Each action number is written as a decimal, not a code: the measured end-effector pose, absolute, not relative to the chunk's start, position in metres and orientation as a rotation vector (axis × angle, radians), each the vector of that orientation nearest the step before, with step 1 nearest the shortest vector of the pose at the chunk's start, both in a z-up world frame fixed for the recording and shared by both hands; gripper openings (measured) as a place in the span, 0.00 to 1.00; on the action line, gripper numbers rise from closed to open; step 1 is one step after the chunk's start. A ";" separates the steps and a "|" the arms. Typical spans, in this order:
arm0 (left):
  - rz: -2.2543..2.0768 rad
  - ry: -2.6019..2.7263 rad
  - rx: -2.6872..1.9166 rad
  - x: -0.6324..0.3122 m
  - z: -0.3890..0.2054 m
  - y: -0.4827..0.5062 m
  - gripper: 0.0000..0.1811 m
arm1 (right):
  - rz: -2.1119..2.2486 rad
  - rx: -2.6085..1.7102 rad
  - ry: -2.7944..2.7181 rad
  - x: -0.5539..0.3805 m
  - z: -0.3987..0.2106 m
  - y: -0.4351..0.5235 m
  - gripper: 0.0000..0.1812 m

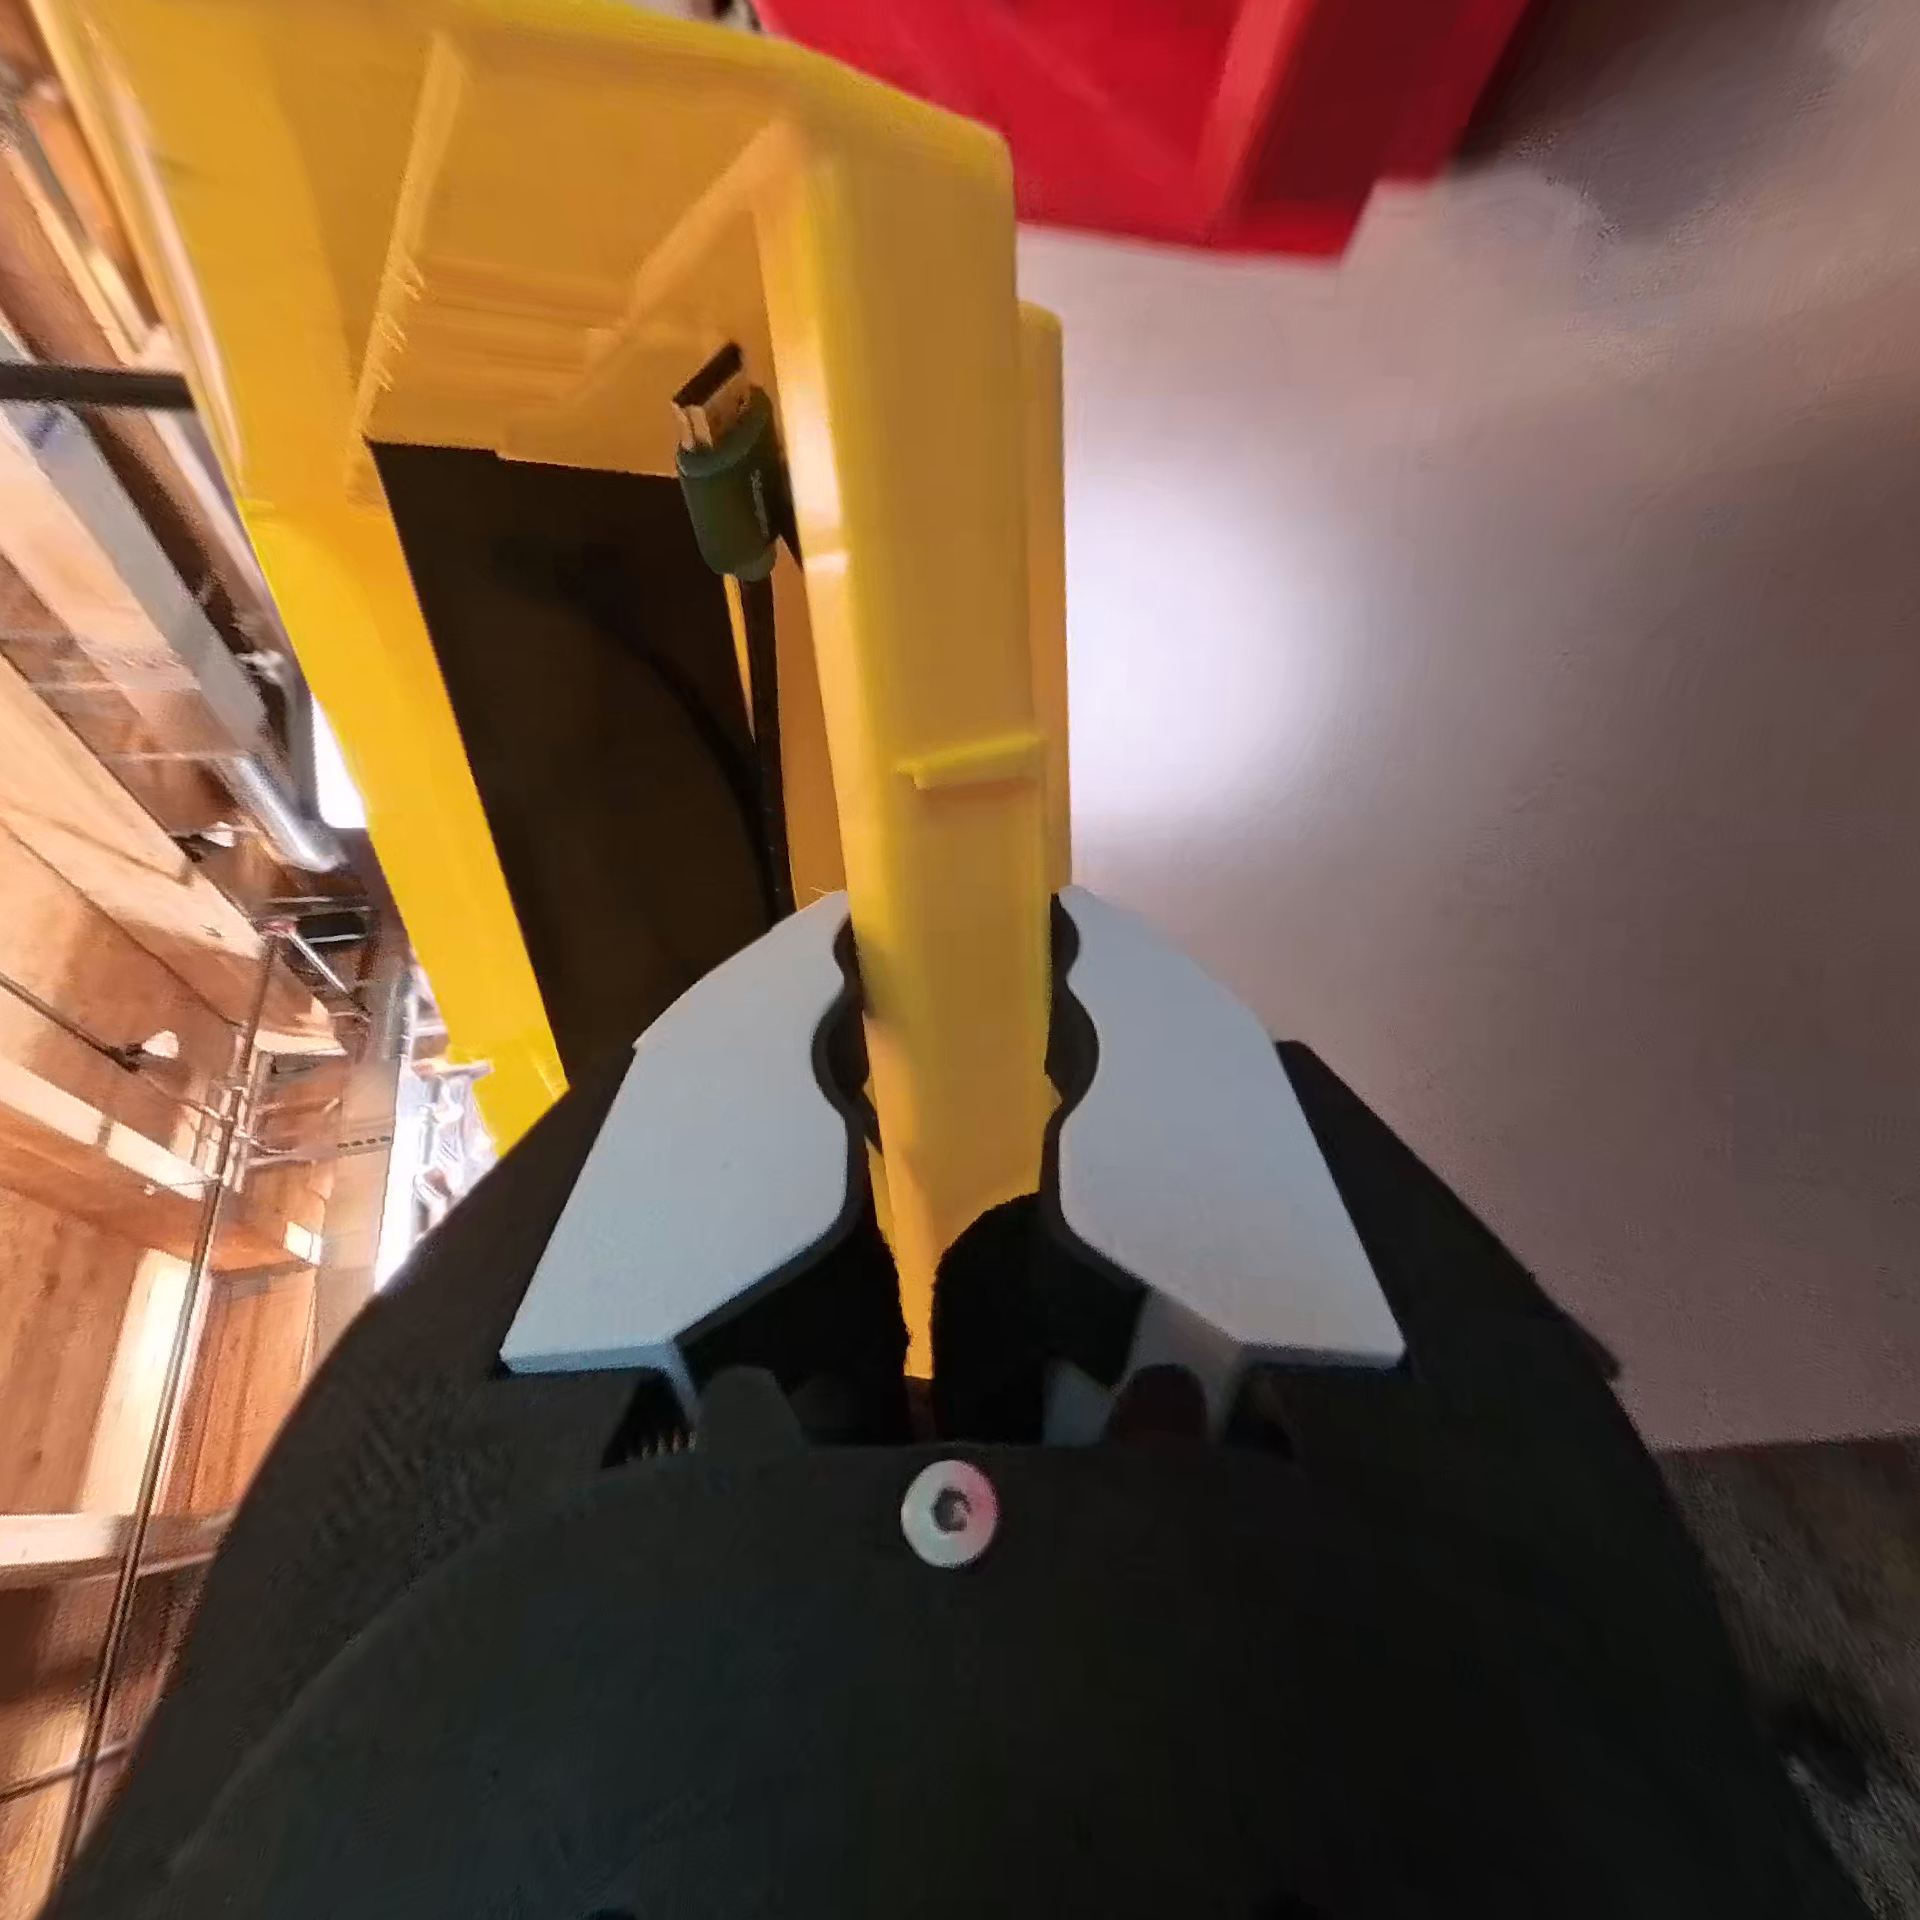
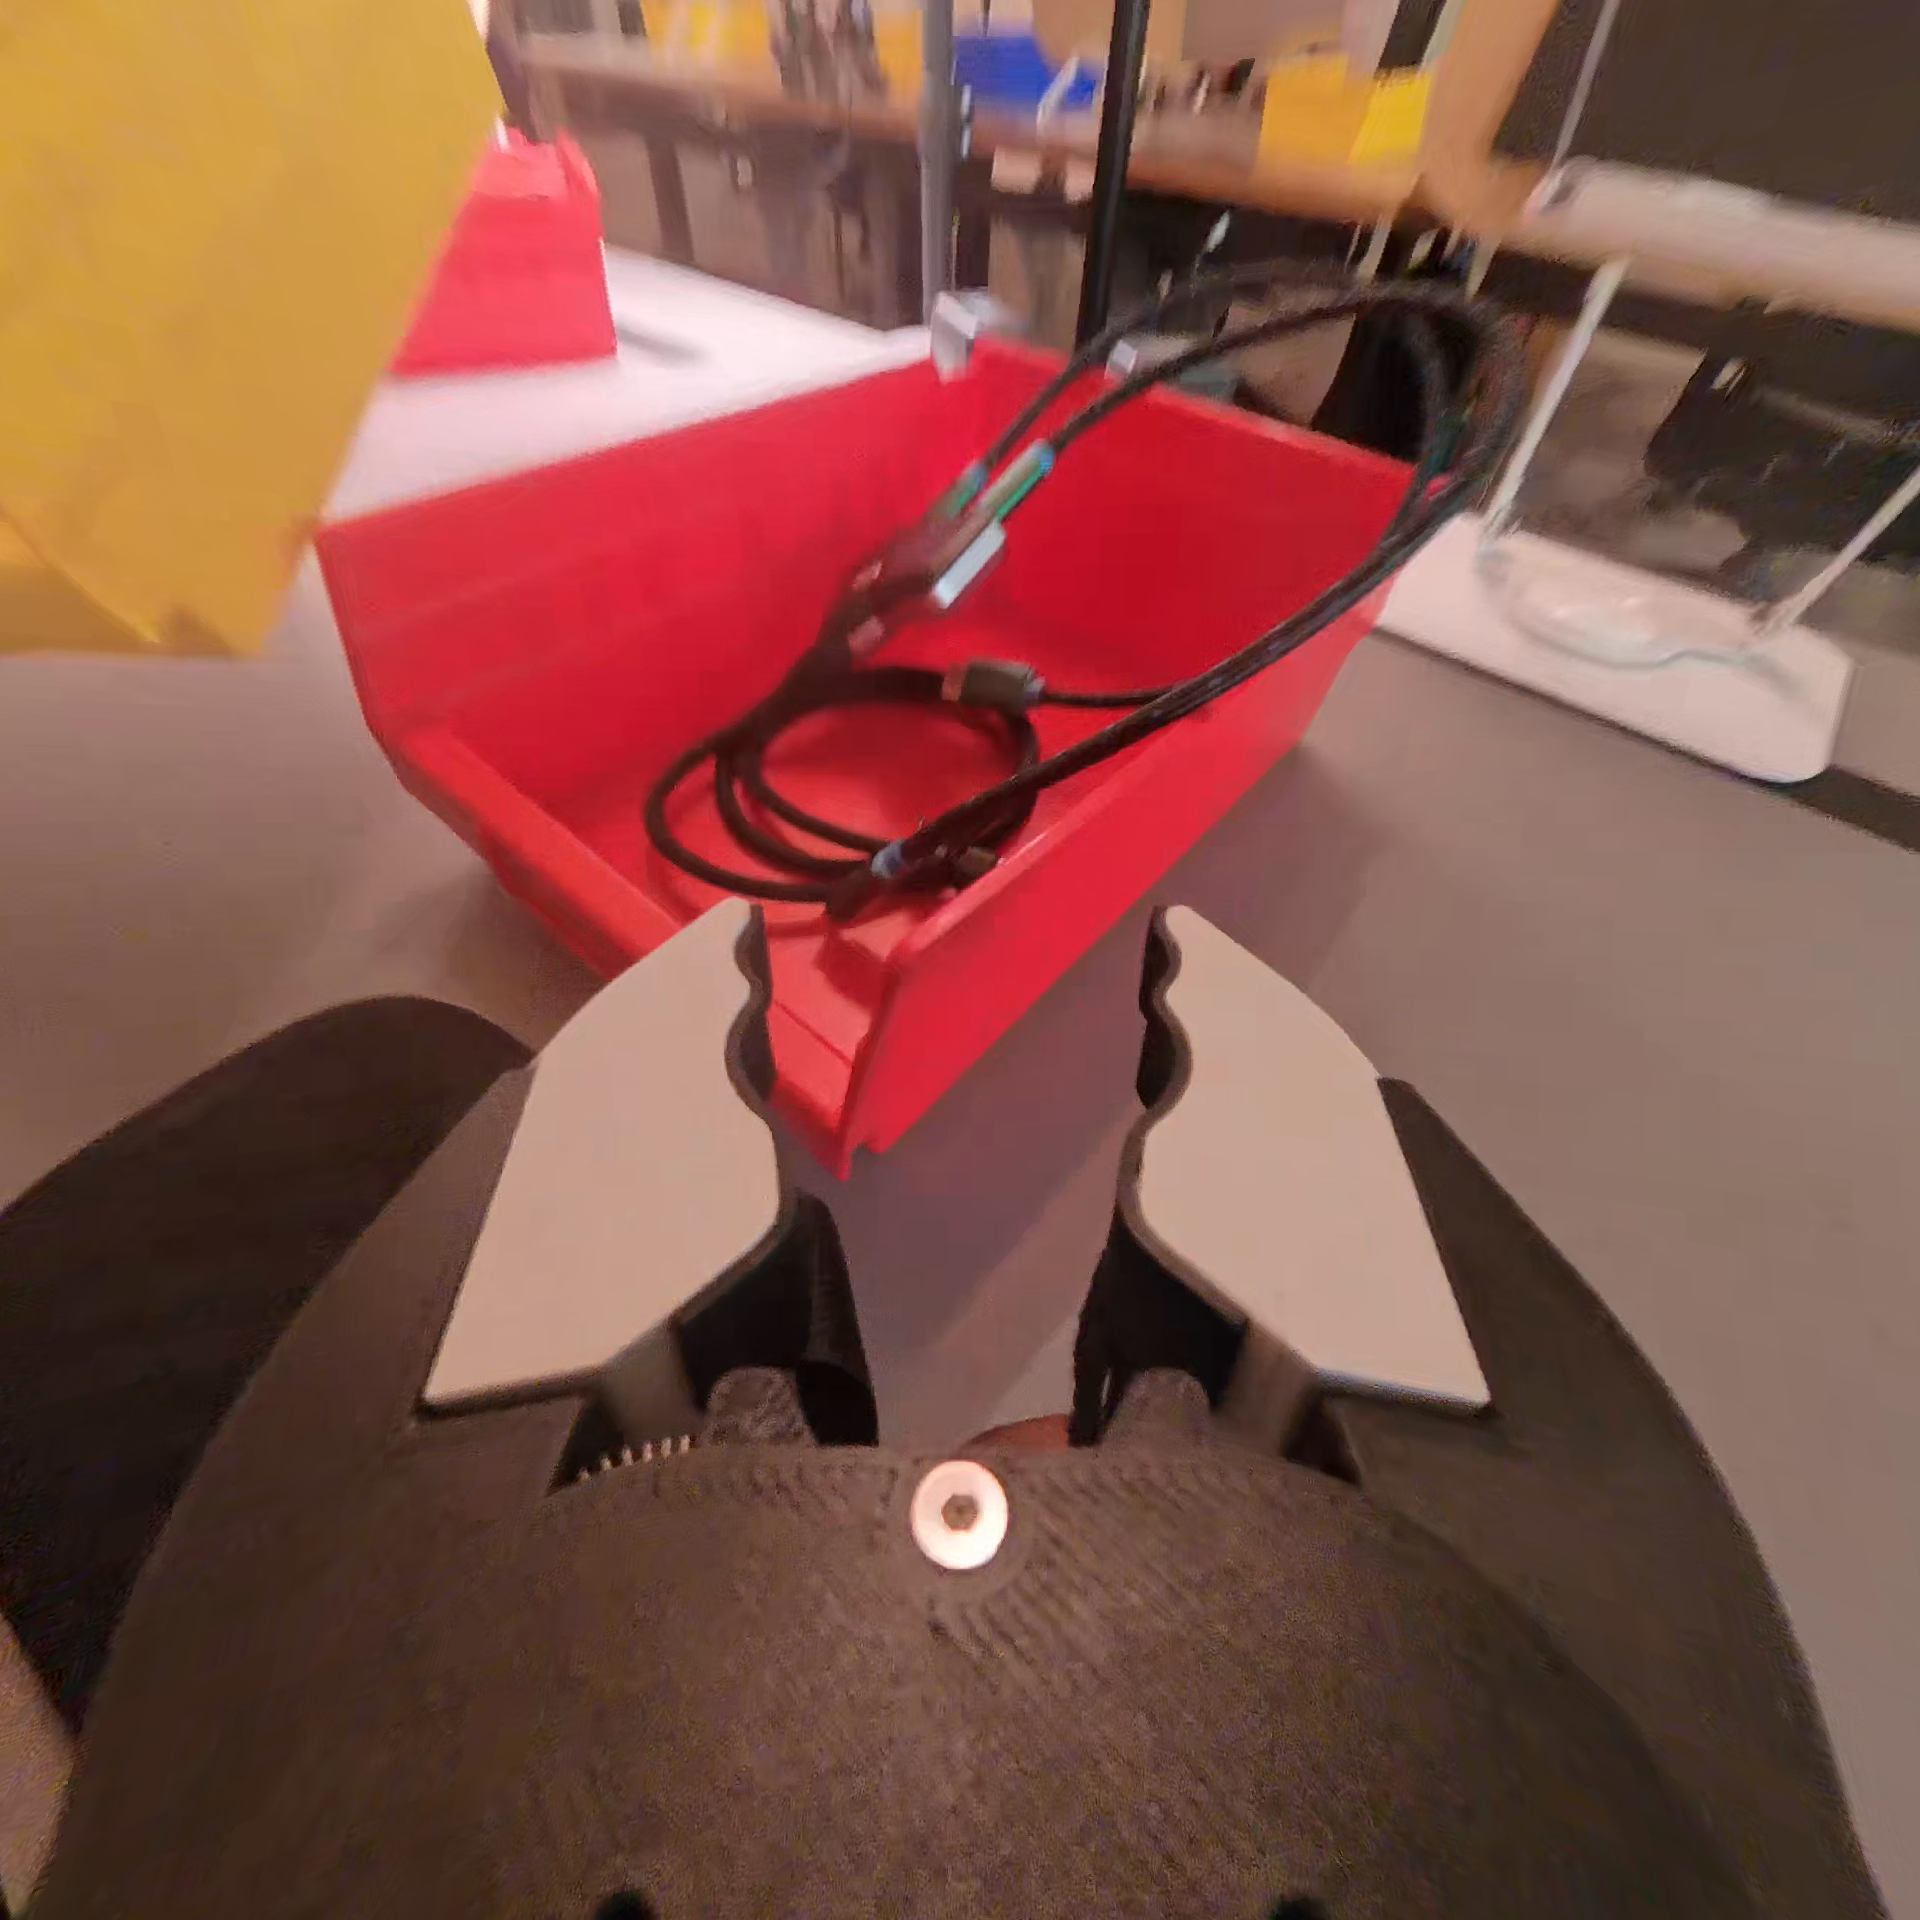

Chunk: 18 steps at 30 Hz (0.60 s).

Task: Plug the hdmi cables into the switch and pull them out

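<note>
Between the left gripper's [image 1: 951, 997] jaws, the wall of a yellow bin [image 1: 925, 644] is sitting clamped, the bin tipped and lifted off the desk [image 1: 1455, 727]. Inside it, one hdmi cable [image 1: 764, 727] is hanging along the wall, its green-bodied plug [image 1: 727, 488] showing a gold tip. A red bin [image 1: 1143, 104] is showing blurred beyond.

Right wrist view: the right gripper [image 2: 951, 966] is hovering over the grey desk [image 2: 1558, 987] with jaws apart, nothing between them. Just ahead, a red bin [image 2: 623, 582] is resting on the desk, holding coiled black braided cables [image 2: 831, 790]; several plugs [image 2: 966, 561] are bunching above the coil, and a loop [image 2: 1455, 416] is spilling over the far rim. The yellow bin [image 2: 187, 291] is filling the upper left corner. No switch is identifiable in either view.
</note>
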<state>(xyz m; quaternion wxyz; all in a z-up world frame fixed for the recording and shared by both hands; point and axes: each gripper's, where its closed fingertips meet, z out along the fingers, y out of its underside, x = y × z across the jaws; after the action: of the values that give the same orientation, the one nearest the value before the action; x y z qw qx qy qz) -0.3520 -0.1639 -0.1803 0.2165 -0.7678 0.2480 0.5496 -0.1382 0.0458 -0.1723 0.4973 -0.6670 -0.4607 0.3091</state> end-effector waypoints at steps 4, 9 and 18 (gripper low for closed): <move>1.523 0.675 -2.177 -0.367 -0.196 -0.174 0.17 | 0.590 -1.700 -1.189 -0.153 -0.198 0.054 0.28; 1.479 0.705 -2.226 -0.369 -0.218 -0.172 0.17 | 0.266 -1.697 -1.186 -0.129 -0.204 0.091 0.06; 1.360 0.802 -2.257 -0.348 -0.245 -0.145 0.19 | 0.213 -1.884 -1.039 -0.057 -0.202 0.140 0.07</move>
<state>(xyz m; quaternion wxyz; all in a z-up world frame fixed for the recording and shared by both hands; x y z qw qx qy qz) -0.3479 -0.1448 -0.2453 0.1924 -0.8040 0.2858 0.4846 -0.0573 0.1405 -0.2021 0.4706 -0.7688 -0.4241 0.0868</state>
